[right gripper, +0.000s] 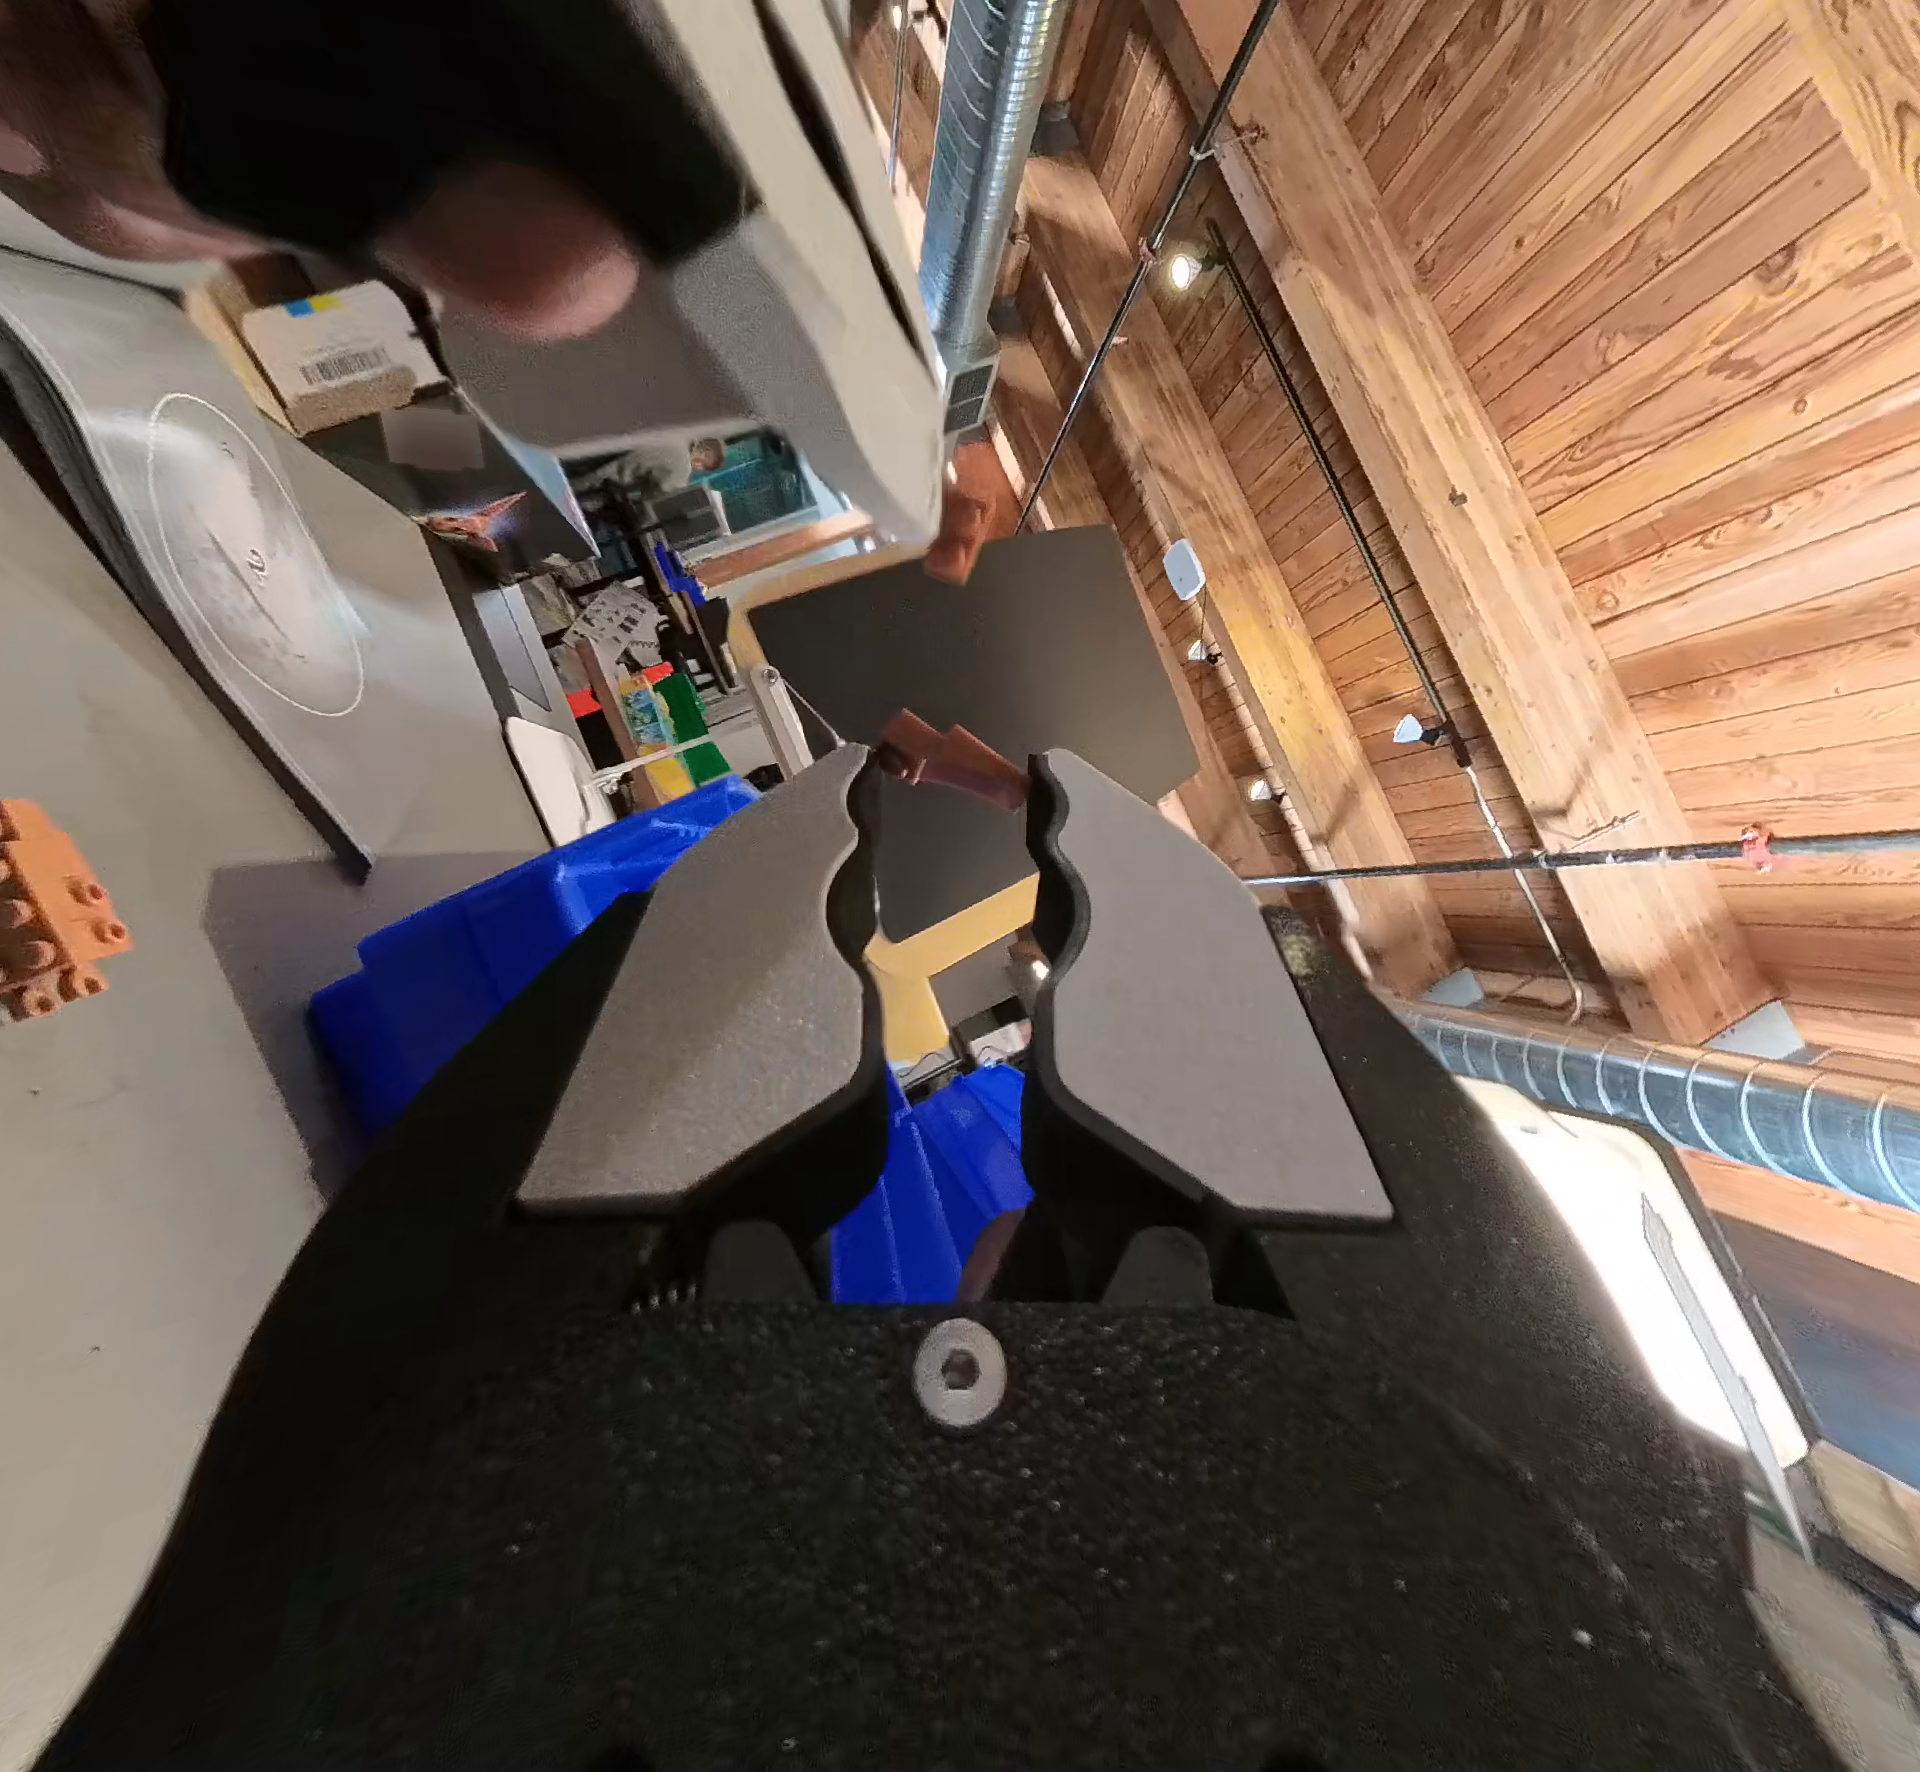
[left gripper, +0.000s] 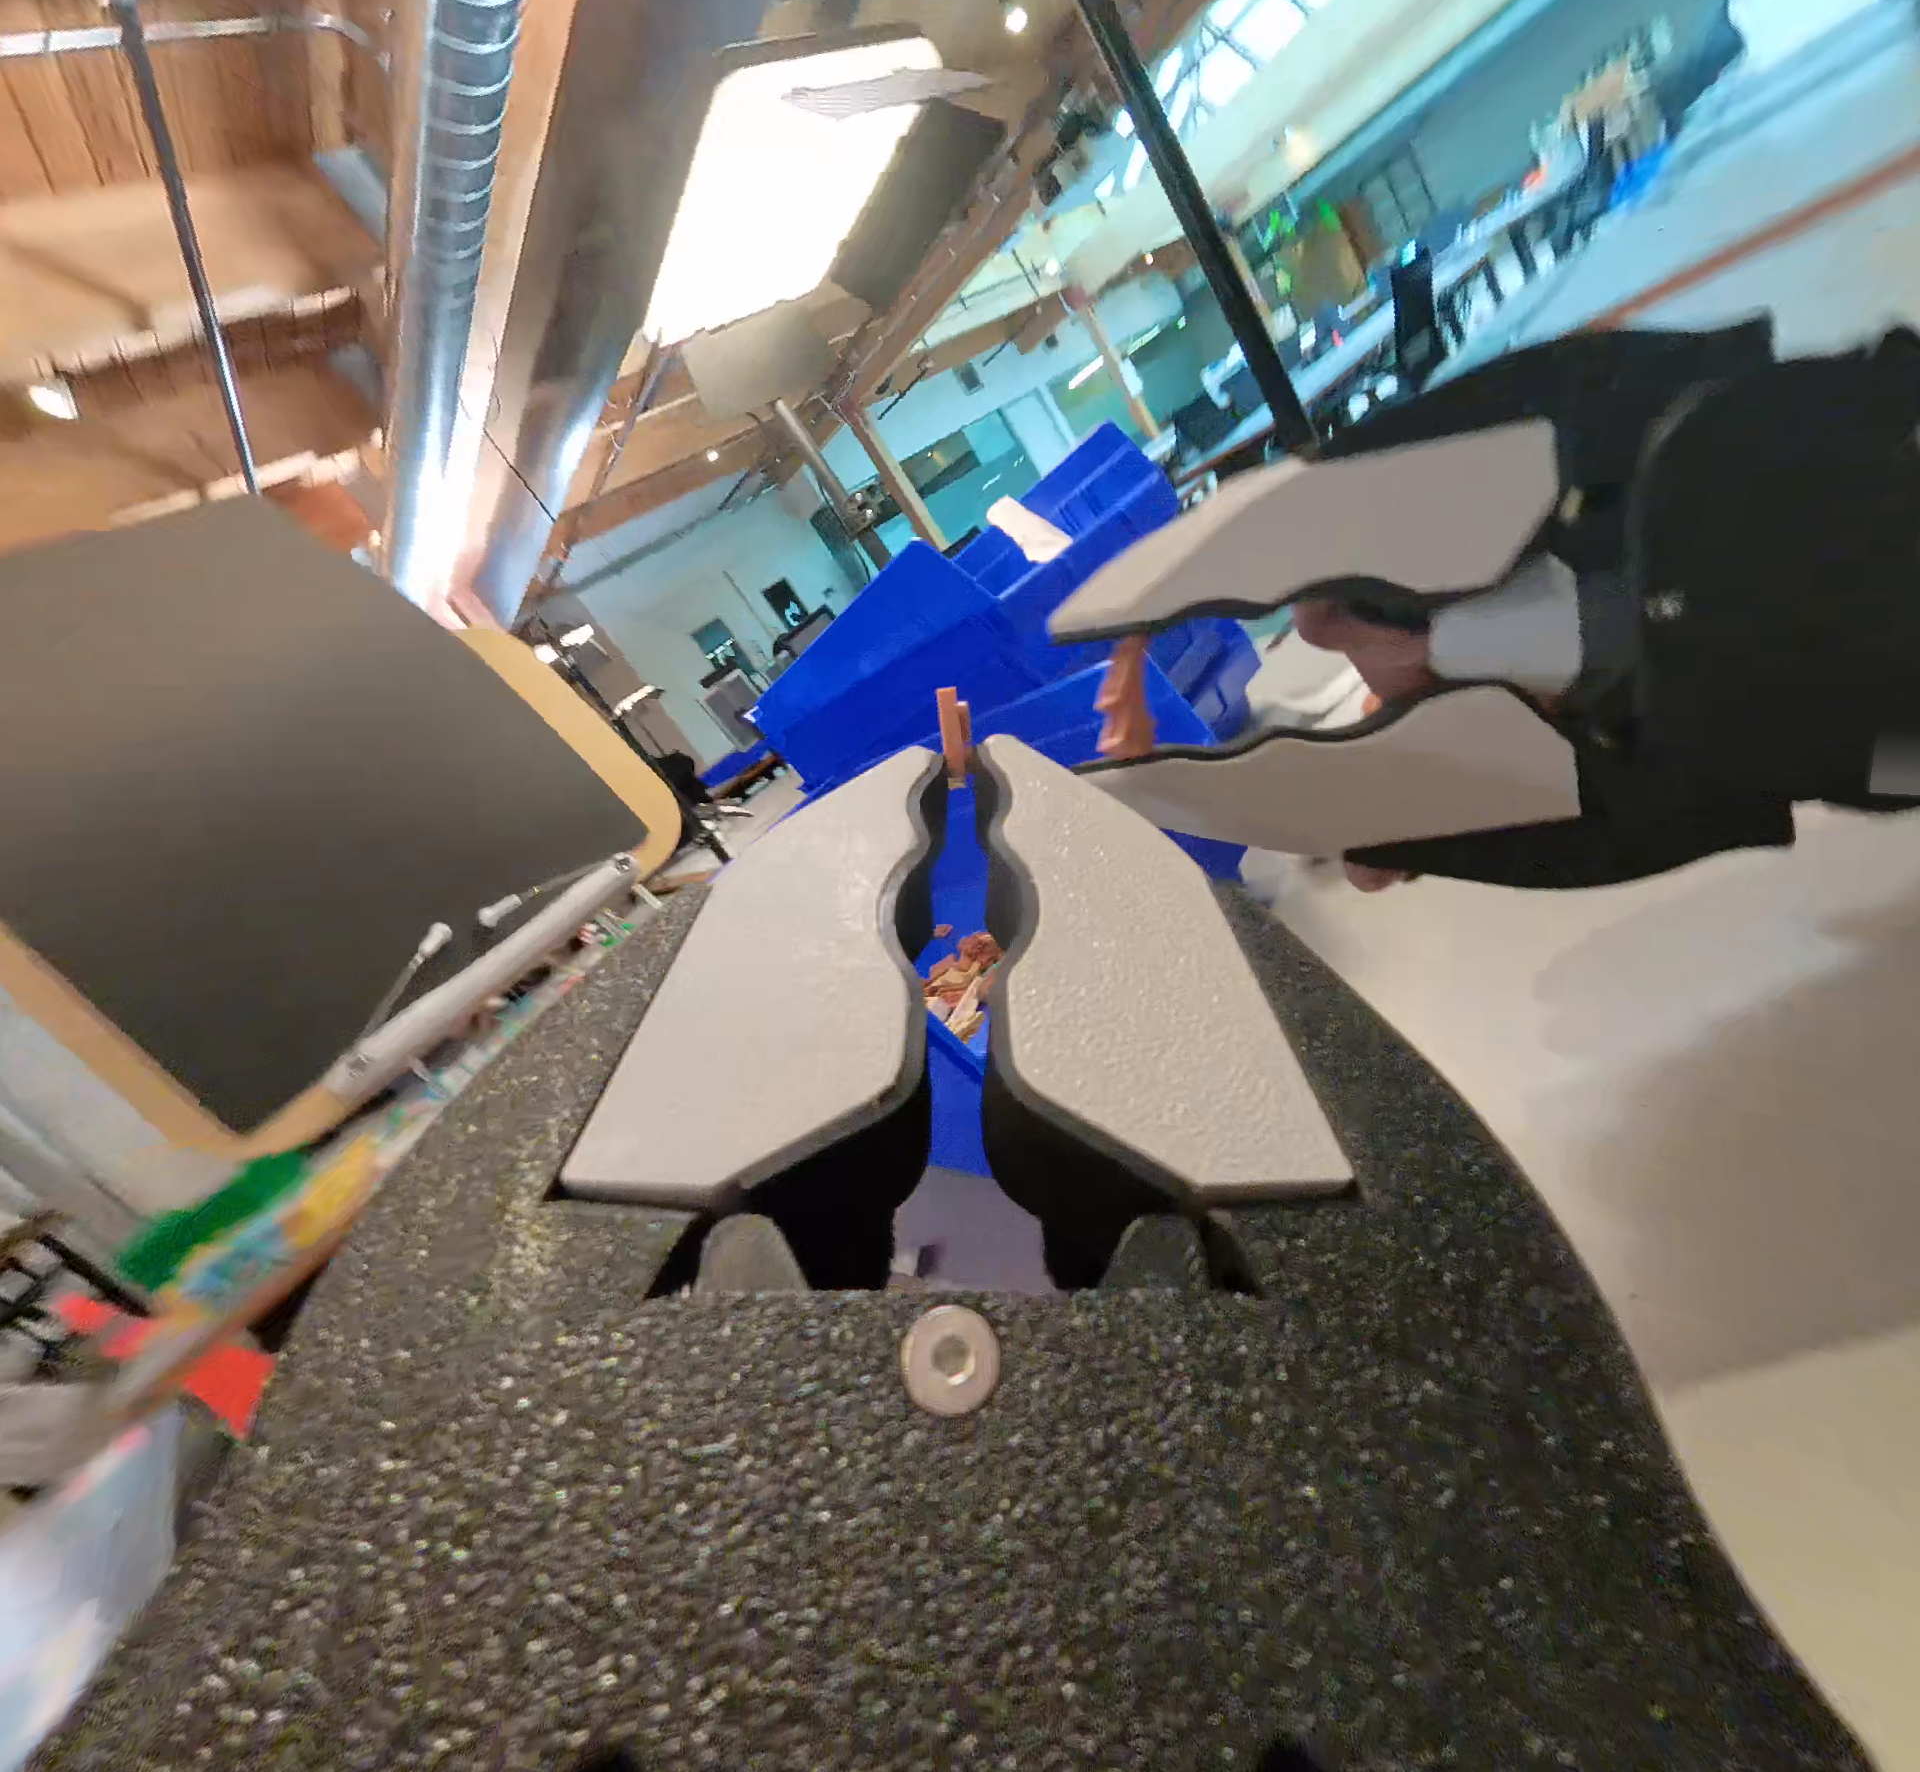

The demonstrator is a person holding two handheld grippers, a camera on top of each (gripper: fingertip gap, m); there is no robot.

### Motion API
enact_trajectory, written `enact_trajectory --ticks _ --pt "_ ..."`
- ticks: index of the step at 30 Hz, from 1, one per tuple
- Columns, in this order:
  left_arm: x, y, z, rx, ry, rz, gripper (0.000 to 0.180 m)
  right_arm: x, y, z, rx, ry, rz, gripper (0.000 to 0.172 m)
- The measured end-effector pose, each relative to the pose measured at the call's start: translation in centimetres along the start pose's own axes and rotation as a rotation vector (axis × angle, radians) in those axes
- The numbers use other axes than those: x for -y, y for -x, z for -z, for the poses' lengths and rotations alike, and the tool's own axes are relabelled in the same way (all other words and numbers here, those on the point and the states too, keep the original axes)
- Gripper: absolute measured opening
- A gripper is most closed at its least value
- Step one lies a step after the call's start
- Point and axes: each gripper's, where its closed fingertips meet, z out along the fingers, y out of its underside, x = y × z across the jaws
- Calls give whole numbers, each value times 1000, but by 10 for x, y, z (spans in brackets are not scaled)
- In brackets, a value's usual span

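My left gripper (left gripper: 961, 766) is pinched almost shut on a thin orange-brown plastic brick piece (left gripper: 953, 730), which stands upright out of its tips. My right gripper (right gripper: 951, 772) holds a wider, stepped brown plastic brick piece (right gripper: 956, 766) crosswise between its fingertips, both tips against its ends. Both are raised in the air, near each other, above blue plastic bins (left gripper: 966, 652); one bin (left gripper: 951, 1078), seen between my left fingers, has a small heap of brown pieces (left gripper: 961, 979) in it. An assembled orange studded brick block (right gripper: 47, 912) sits on the grey tabletop (right gripper: 135, 1151), well apart from both grippers. The two held pieces are not touching
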Motion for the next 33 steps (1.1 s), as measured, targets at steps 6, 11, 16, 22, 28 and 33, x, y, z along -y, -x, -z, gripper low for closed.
enact_trajectory --ticks 6,11,16,22,28,33 --pt "-24 11 -13 -30 112 122 5 -7 1 -2 11 25 -39 26" --pt "-65 26 -72 -4 366 83 8 -12 13 -6 38 58 -18 27" --pt "-111 35 -88 16 494 307 43 -29 13 -8 71 129 -62 27" --pt "-121 29 -43 12 511 171 42 -70 18 -25 207 322 -262 27" --pt "-133 -1 -25 -140 590 173 39 -148 29 -67 386 722 -466 33" --pt "-142 -29 -13 -358 668 283 39 -152 34 -63 363 692 -669 37"
